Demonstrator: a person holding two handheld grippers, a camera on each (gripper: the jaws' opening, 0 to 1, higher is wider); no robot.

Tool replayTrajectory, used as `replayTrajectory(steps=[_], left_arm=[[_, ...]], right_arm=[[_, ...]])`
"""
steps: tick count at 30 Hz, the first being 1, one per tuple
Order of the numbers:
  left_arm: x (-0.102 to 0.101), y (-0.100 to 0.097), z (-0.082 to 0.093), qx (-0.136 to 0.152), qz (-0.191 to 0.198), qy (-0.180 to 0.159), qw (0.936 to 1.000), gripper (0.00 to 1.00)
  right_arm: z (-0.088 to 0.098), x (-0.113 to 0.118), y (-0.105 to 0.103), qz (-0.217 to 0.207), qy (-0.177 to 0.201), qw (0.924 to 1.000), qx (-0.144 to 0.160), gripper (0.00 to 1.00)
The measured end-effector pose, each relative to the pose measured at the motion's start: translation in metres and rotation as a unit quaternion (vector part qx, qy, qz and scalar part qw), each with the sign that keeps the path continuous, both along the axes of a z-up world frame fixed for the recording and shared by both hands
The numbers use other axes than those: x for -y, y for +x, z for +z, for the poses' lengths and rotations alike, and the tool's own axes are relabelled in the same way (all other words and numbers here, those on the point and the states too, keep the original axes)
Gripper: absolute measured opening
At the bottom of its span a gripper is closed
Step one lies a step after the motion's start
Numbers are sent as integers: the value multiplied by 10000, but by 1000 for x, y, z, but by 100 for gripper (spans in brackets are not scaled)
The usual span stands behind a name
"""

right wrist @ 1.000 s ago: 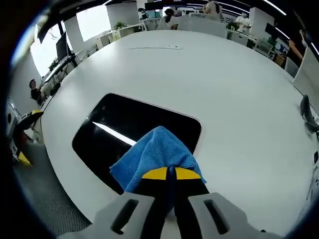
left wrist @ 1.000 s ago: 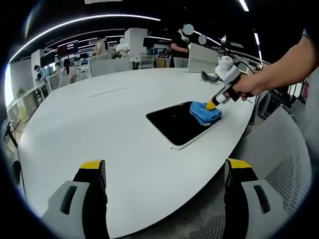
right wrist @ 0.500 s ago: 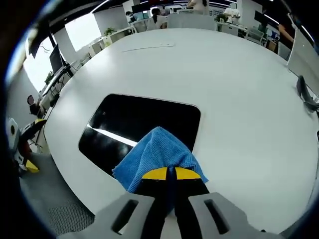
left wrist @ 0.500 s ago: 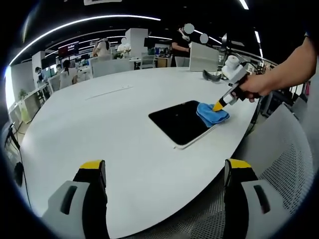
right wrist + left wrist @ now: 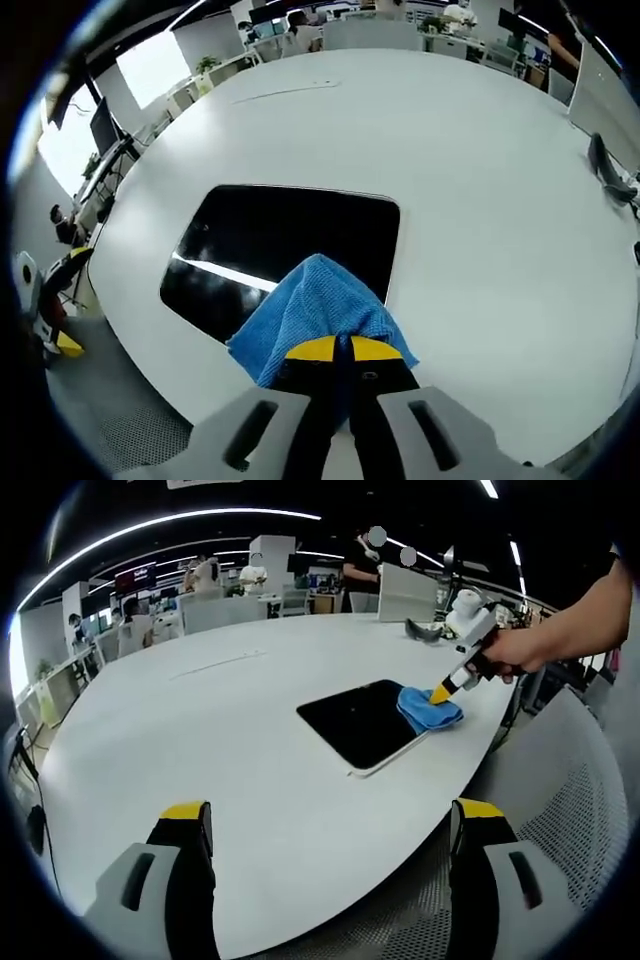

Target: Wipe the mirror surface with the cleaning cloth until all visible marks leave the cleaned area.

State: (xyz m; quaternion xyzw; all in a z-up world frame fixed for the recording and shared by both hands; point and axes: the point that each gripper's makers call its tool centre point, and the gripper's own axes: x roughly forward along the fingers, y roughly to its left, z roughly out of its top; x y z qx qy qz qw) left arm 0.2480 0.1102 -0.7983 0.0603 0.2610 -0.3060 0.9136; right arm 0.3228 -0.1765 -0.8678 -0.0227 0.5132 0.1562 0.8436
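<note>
The right gripper (image 5: 338, 350) has its fingers pinched tight on the soft blue cleaning cloth (image 5: 312, 310), pressed on the mirror's (image 5: 290, 245) near edge. It looks light and floppy. The left gripper (image 5: 330, 825) waits, fingers wide apart, over the tabletop (image 5: 200, 740).

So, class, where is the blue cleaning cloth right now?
The cleaning cloth is clamped in the right gripper, resting on the near edge of the mirror on the white table.

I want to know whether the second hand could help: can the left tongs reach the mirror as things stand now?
Probably yes. The left tongs hang open over the near table edge, with bare white tabletop between them and the mirror. Only the cloth in the right tongs covers its far corner.
</note>
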Motion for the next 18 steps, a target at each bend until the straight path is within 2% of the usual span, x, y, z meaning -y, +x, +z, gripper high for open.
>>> replayTrajectory(steps=[4, 18], left_arm=[[0, -2, -3, -106, -10, 25, 9999, 99], [2, -2, -1, -98, -23, -36, 9999, 99]], right_arm=[[0, 0, -4, -76, 51, 9999, -54, 0], [1, -1, -3, -71, 18, 10000, -8, 0]])
